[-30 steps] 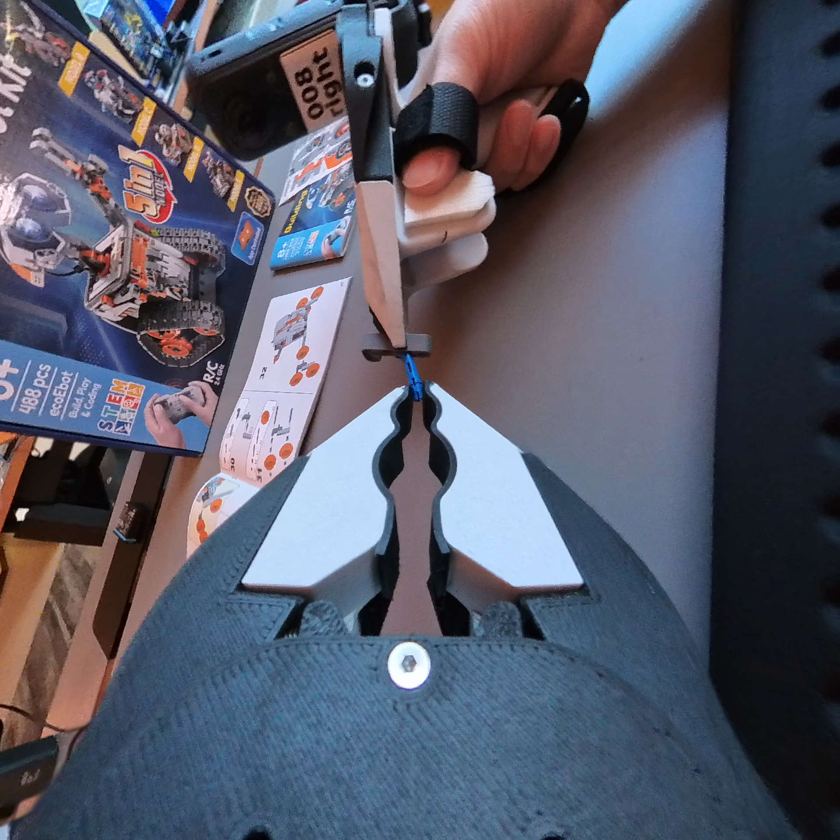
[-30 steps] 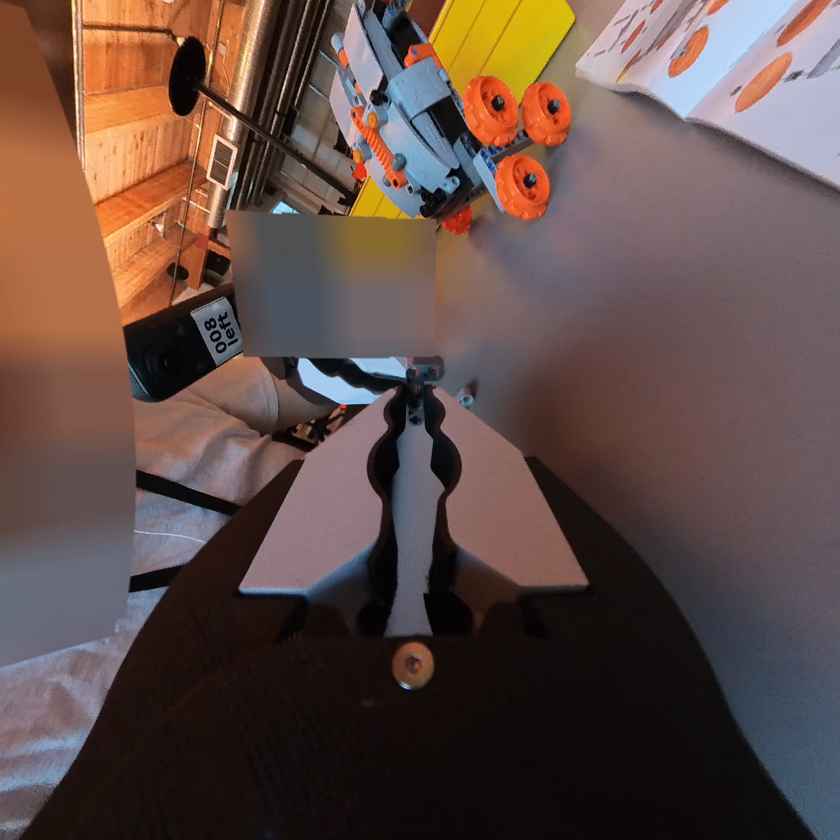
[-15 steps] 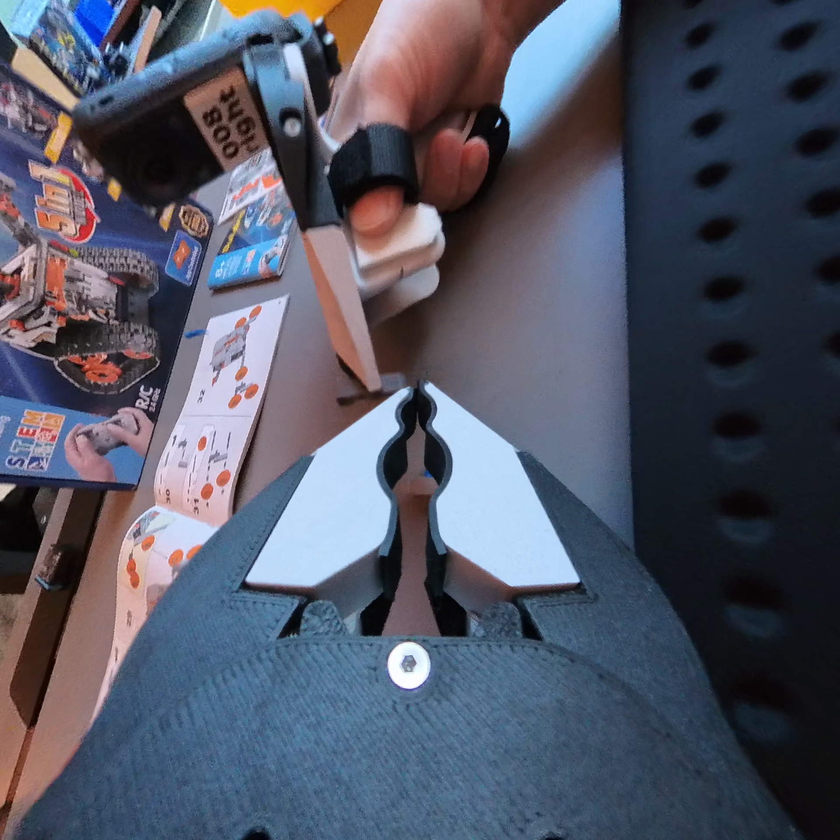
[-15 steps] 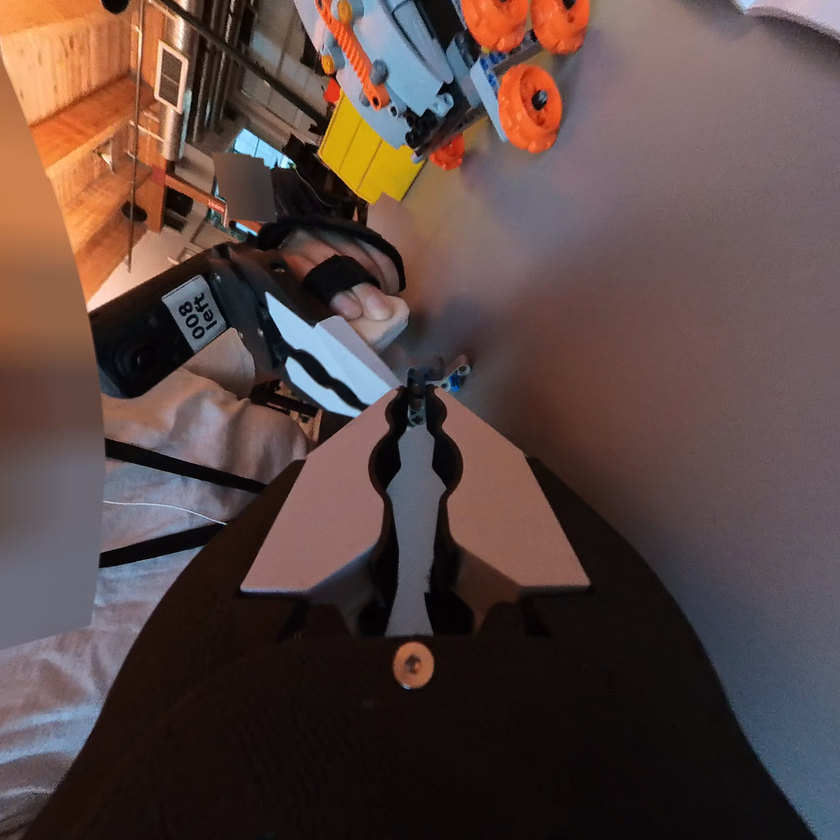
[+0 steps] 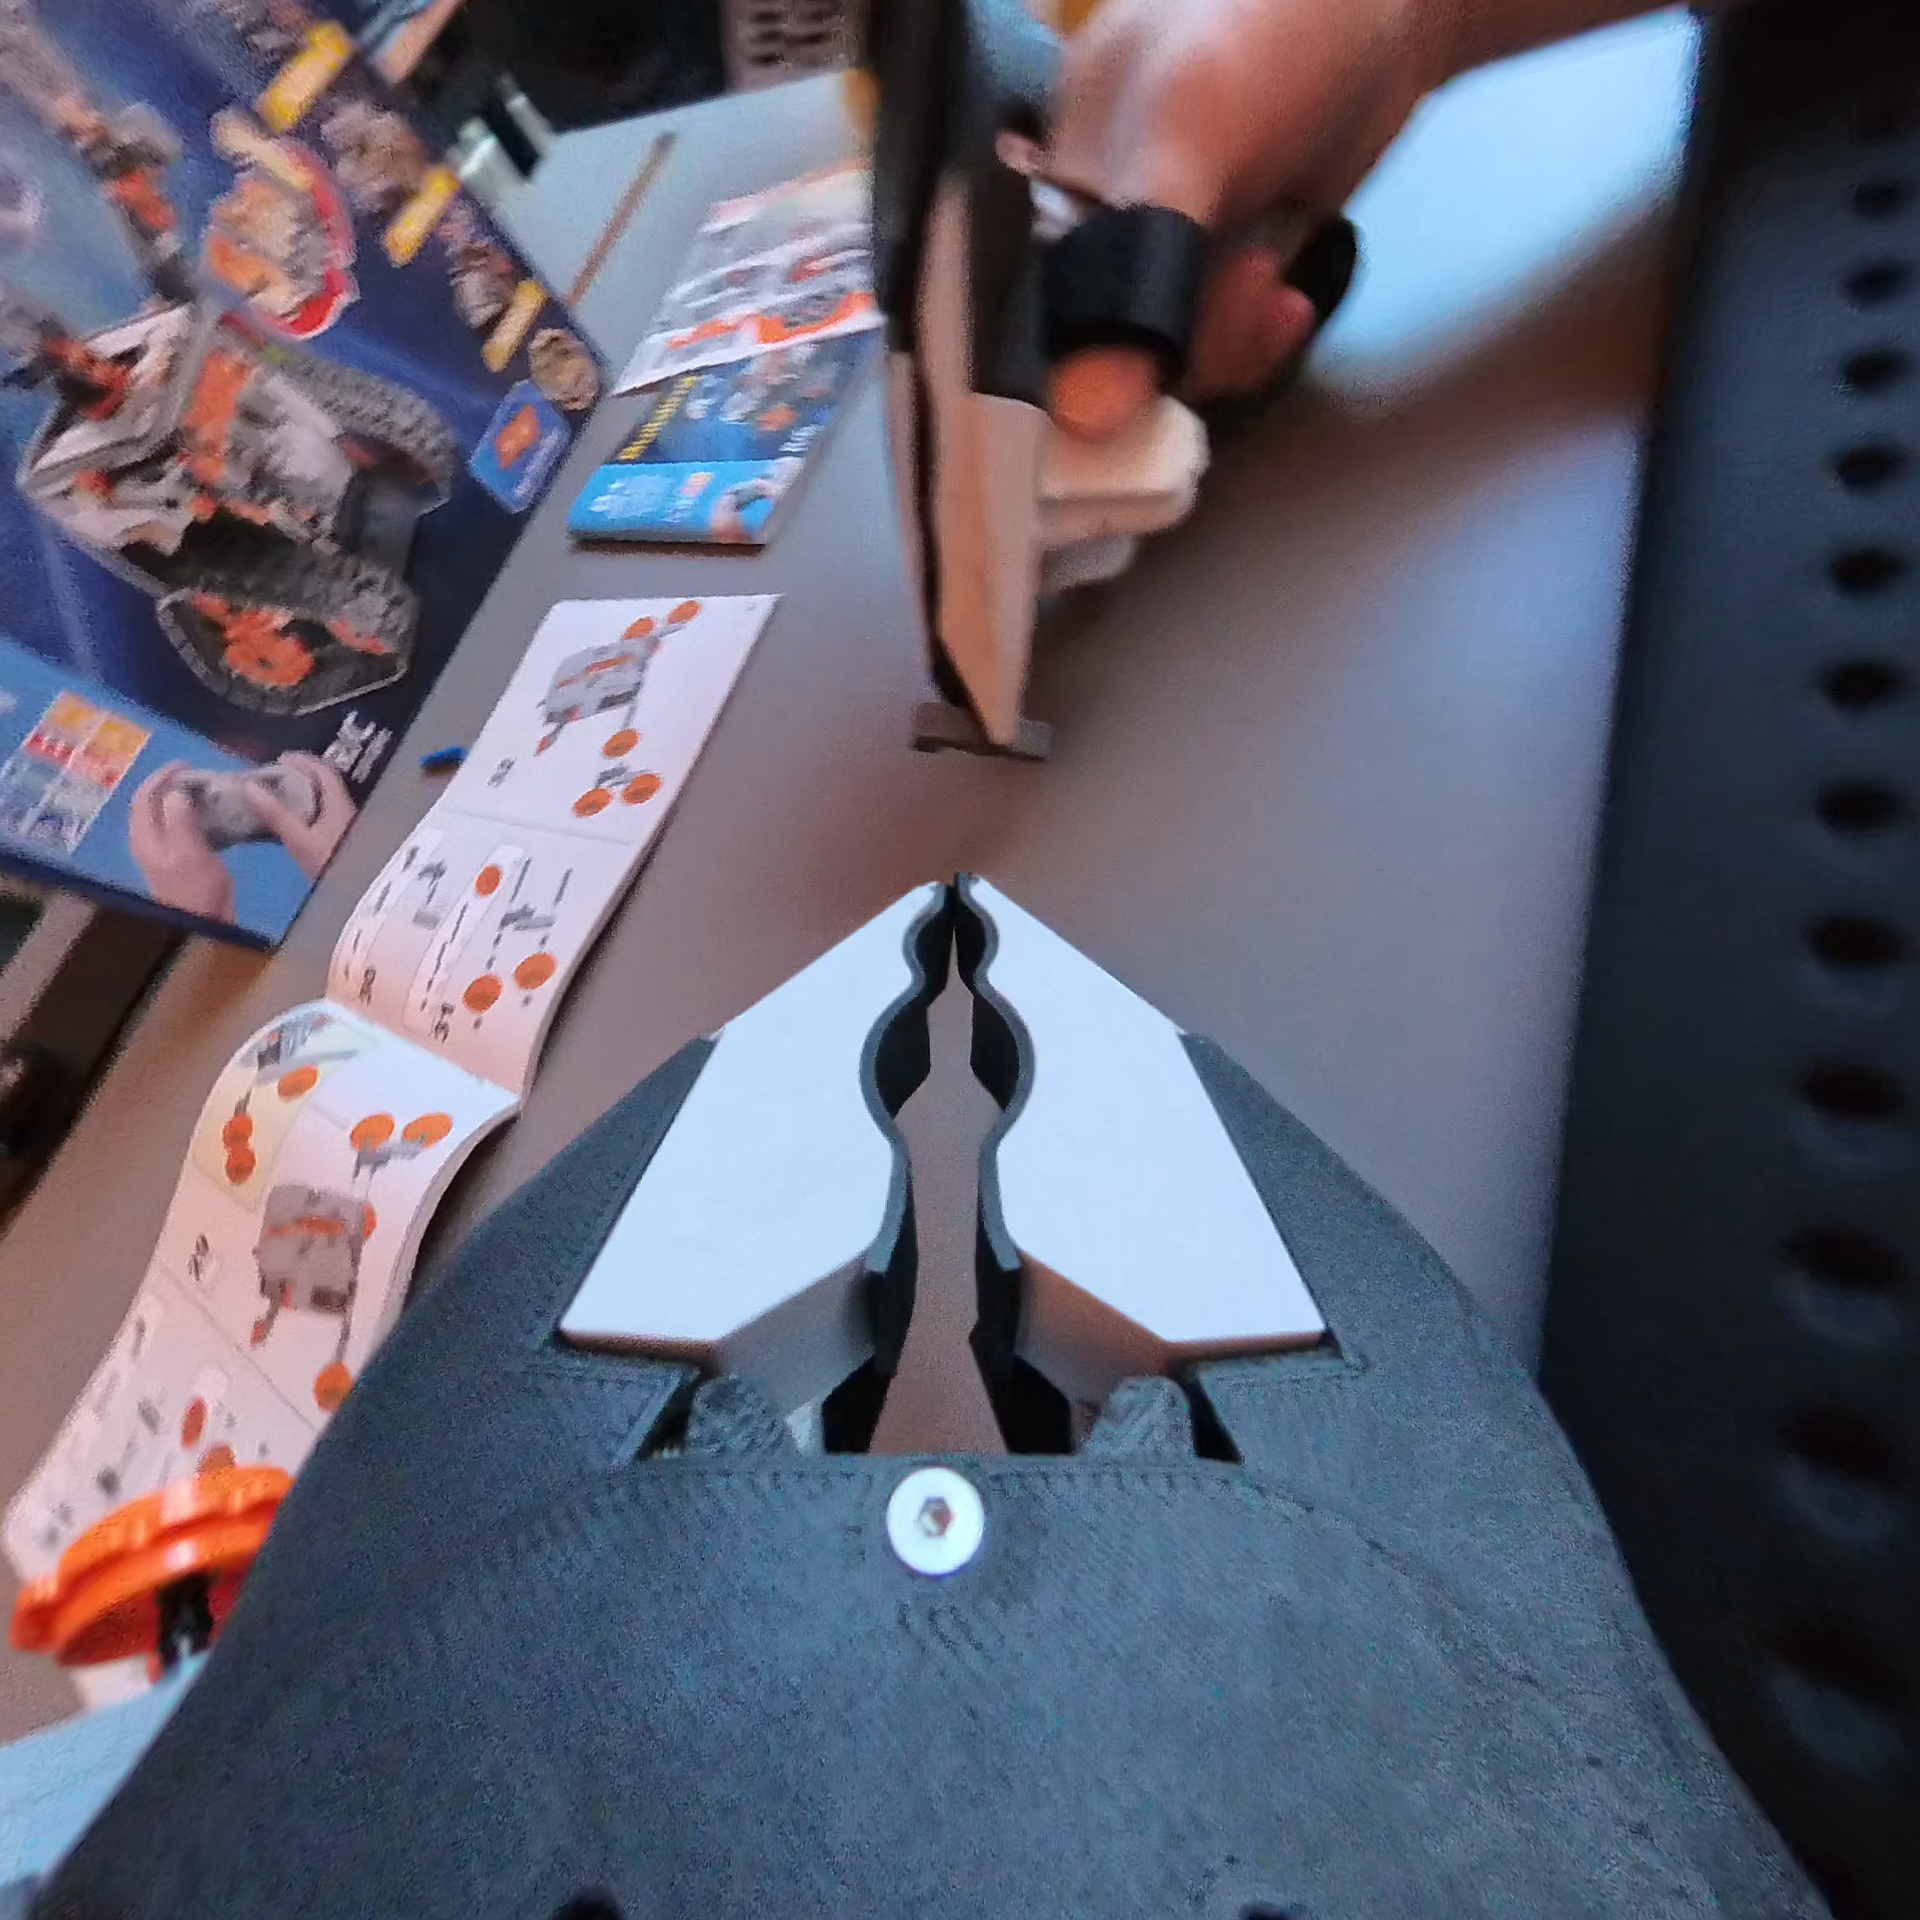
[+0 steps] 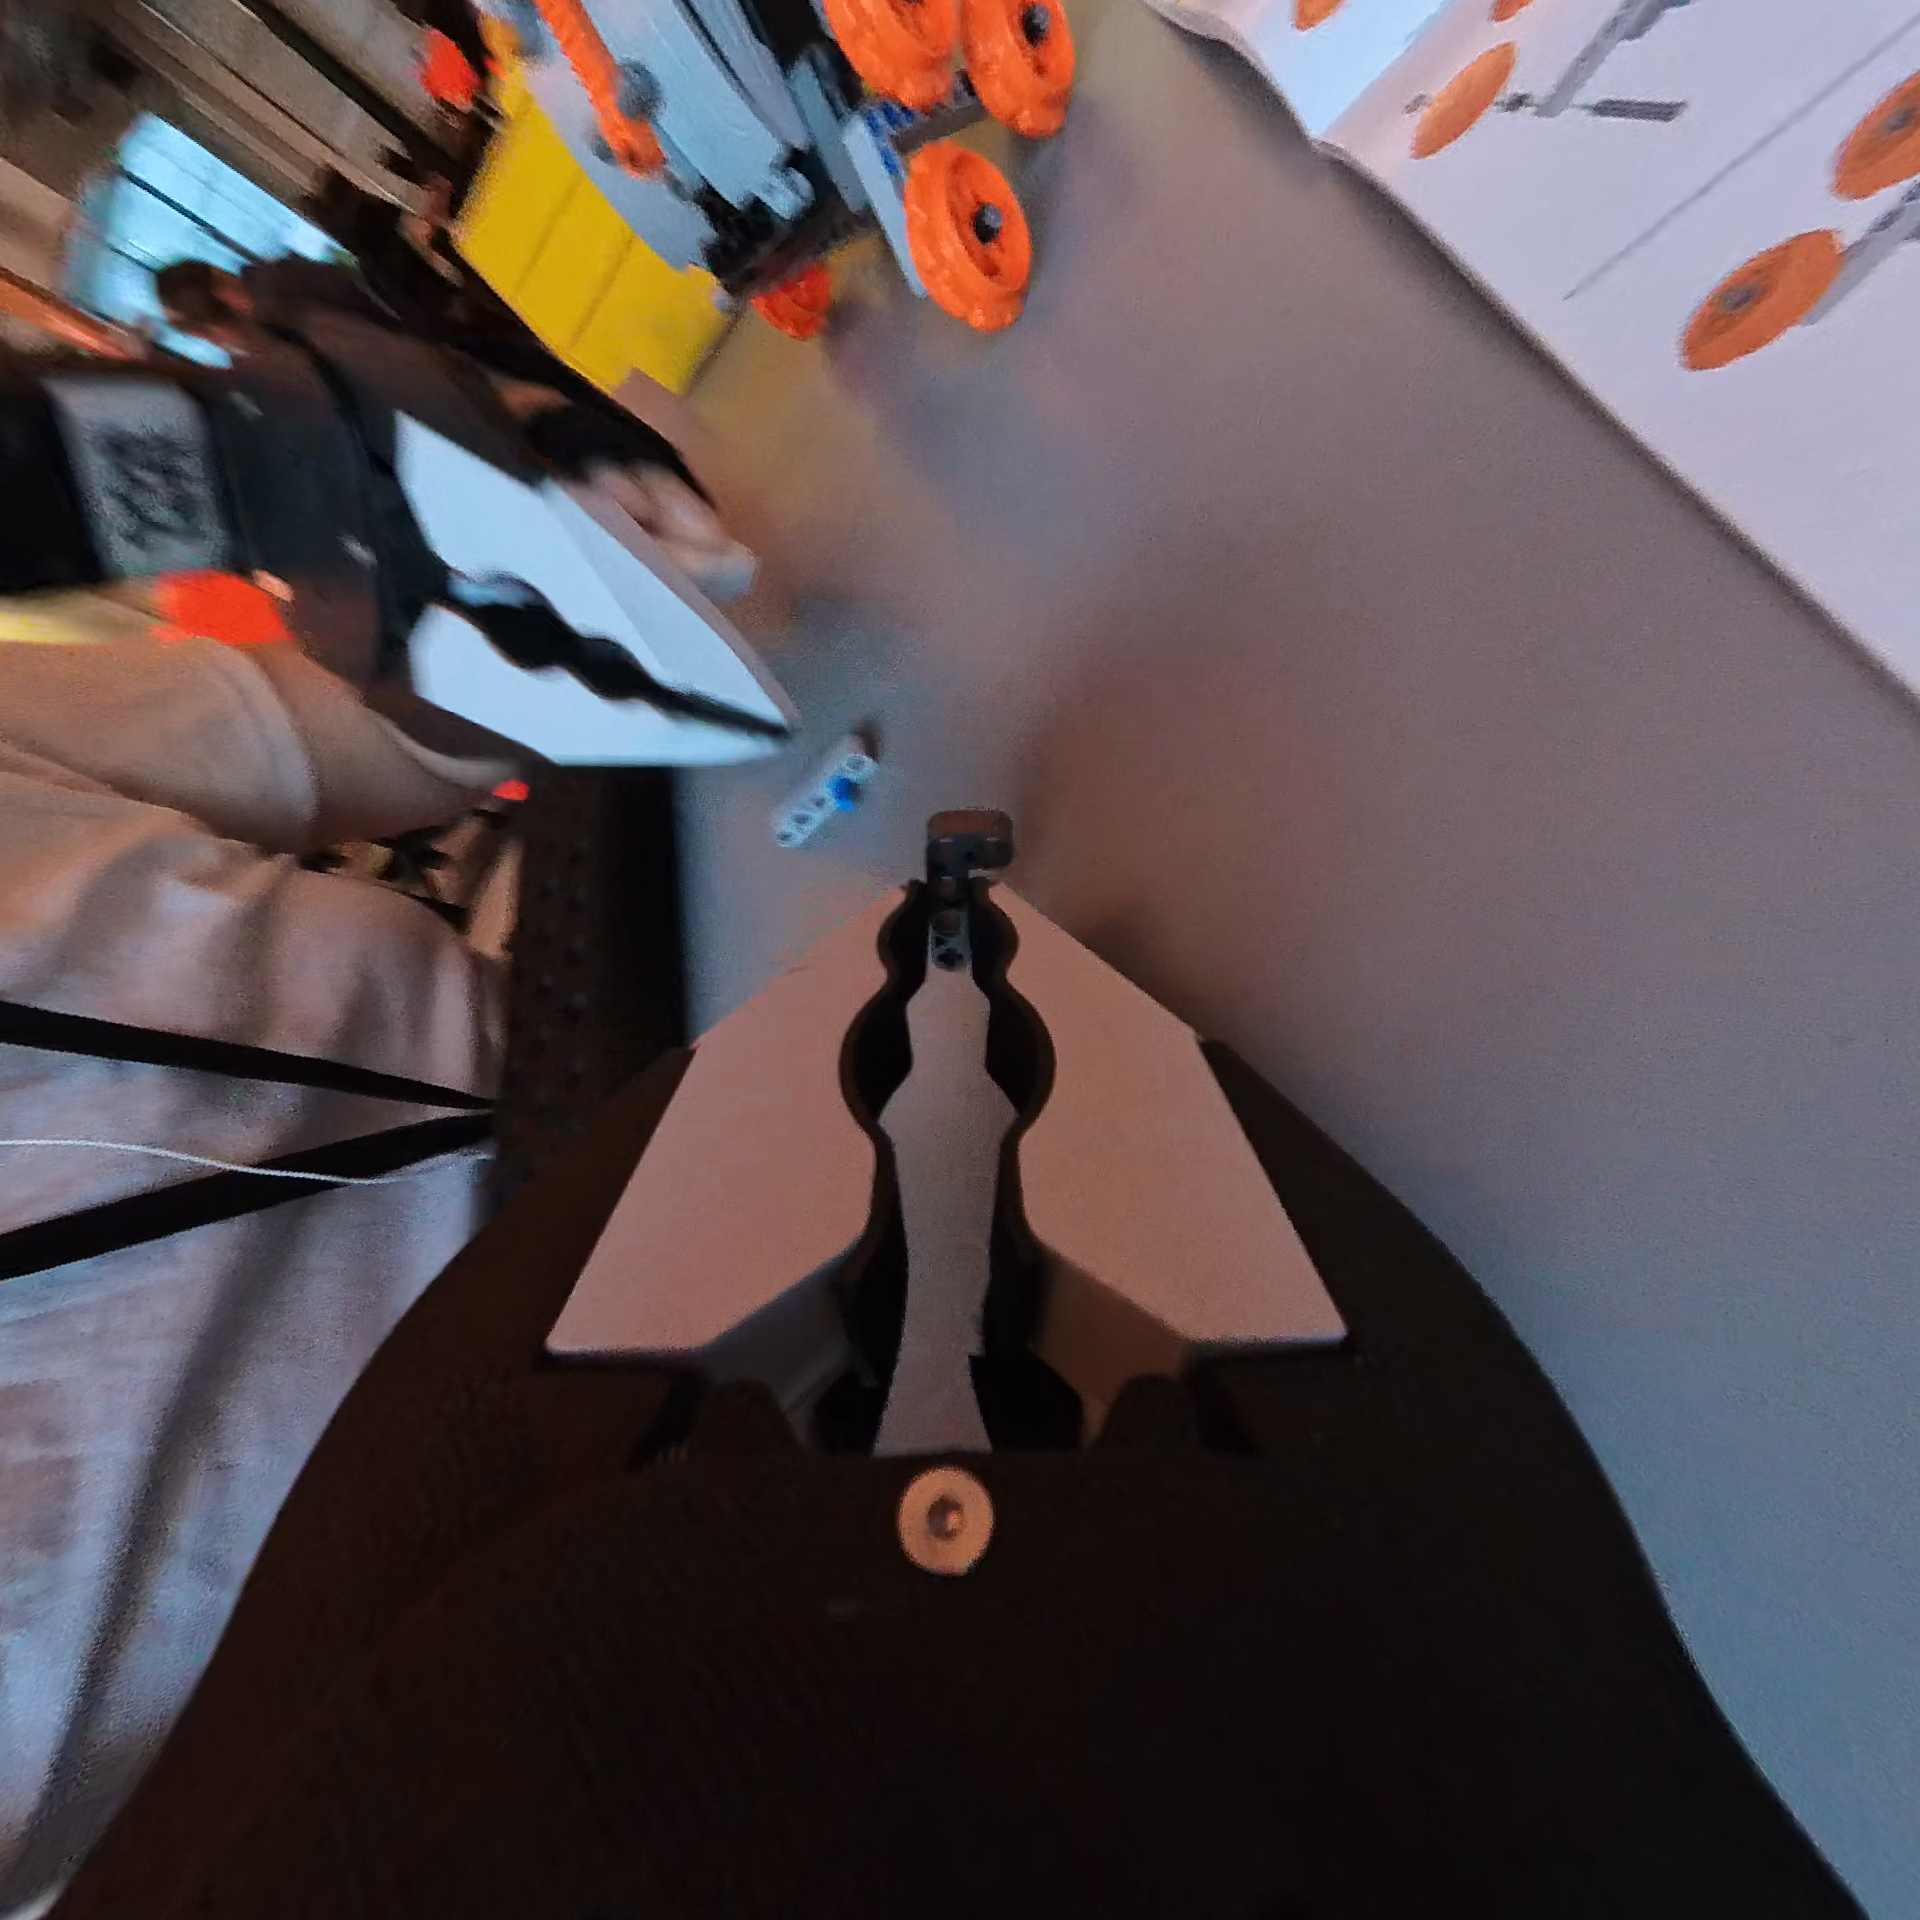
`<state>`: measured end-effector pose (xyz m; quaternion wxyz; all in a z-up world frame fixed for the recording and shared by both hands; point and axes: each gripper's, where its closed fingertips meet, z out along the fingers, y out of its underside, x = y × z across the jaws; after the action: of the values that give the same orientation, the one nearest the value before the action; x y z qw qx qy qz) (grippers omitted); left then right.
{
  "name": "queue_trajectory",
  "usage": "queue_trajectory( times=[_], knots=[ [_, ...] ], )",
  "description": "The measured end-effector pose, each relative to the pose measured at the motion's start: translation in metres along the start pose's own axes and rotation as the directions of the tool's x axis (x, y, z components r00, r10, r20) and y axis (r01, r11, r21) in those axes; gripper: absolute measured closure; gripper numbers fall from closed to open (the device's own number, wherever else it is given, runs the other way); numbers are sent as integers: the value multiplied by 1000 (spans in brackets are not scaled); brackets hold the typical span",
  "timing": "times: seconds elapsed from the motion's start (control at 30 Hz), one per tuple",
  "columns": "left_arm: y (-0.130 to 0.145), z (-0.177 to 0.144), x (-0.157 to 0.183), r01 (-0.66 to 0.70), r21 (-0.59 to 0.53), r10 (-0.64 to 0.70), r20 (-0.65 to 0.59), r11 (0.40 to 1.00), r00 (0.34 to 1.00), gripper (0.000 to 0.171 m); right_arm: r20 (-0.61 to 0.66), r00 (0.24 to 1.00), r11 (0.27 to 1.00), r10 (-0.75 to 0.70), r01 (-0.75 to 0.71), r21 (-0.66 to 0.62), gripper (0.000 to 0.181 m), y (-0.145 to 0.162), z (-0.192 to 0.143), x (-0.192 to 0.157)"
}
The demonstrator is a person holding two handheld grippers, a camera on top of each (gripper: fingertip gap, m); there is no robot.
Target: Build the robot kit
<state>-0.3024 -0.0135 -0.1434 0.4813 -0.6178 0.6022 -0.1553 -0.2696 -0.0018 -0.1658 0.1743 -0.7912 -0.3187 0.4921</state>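
Note:
My left gripper point(image 5: 956, 896) is shut with nothing between its tips and hovers over the grey table point(image 5: 1299, 831). My right gripper point(image 6: 958, 894) is shut on a small dark grey building piece point(image 6: 968, 844). In the left wrist view the right gripper point(image 5: 977, 717) stands tips-down ahead of me, a hand on it, with the dark piece point(image 5: 982, 740) at its tips. In the right wrist view the left gripper point(image 6: 769, 725) is to the left, apart from mine. A small pale beam with a blue pin point(image 6: 826, 795) lies on the table between them.
An open instruction booklet point(image 5: 582, 810), a blue toy box point(image 5: 208, 416) and a leaflet point(image 5: 717, 488) lie at left, with a loose blue pin point(image 5: 445, 756). A toy vehicle with orange wheels point(image 6: 935, 208) and a yellow box point(image 6: 582, 249) stand beyond. A dark perforated panel point(image 5: 1766, 935) runs along the right. The gap from one gripper's tips to the other's is roughly 5 cm.
One second ago my left gripper held a blue pin against the right gripper's dark piece. The left has pulled back and the pin is gone from its tips. The right still holds its piece.

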Motion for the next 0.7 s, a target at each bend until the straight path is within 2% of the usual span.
queue_trajectory(
  times=[0.07,0.13,0.23,0.27,0.33,0.43,0.5,0.57,0.6,0.63,0.7],
  knots=[
    [-9,-2,-12,153,38,-153,4,988,988,168,-93,993,995,-71,65,-72,173,9,-5,11],
    [-17,-3,-19,250,71,-250,-16,966,968,161,-108,990,992,-86,75,-97,170,13,-8,11],
    [-21,-8,-29,259,101,-262,14,960,965,158,-150,978,988,-146,137,-69,150,4,-11,11],
    [-21,-10,-31,252,111,-256,26,961,966,158,-174,968,983,-183,177,-51,146,-7,-14,11],
    [-20,-14,-33,246,128,-253,47,961,966,160,-270,927,961,-259,277,28,144,-48,-25,18],
    [-20,-19,-32,220,150,-231,60,964,971,161,-533,832,948,-155,276,156,153,-130,-47,68],
    [-20,-21,-33,200,151,-214,81,968,974,162,-665,743,955,-83,251,161,155,-167,-52,112],
    [-20,-25,-35,185,157,-201,98,970,975,162,-740,670,962,-51,233,145,155,-187,-46,144],
    [-20,-27,-37,181,163,-199,104,970,974,163,-741,671,968,-34,206,142,155,-191,-37,152],
    [-20,-29,-38,180,169,-200,107,969,974,164,-749,662,975,-29,183,123,155,-192,-28,159],
    [-19,-32,-40,185,176,-205,102,967,973,165,-799,598,985,-59,167,52,155,-189,-21,174]
  ],
)
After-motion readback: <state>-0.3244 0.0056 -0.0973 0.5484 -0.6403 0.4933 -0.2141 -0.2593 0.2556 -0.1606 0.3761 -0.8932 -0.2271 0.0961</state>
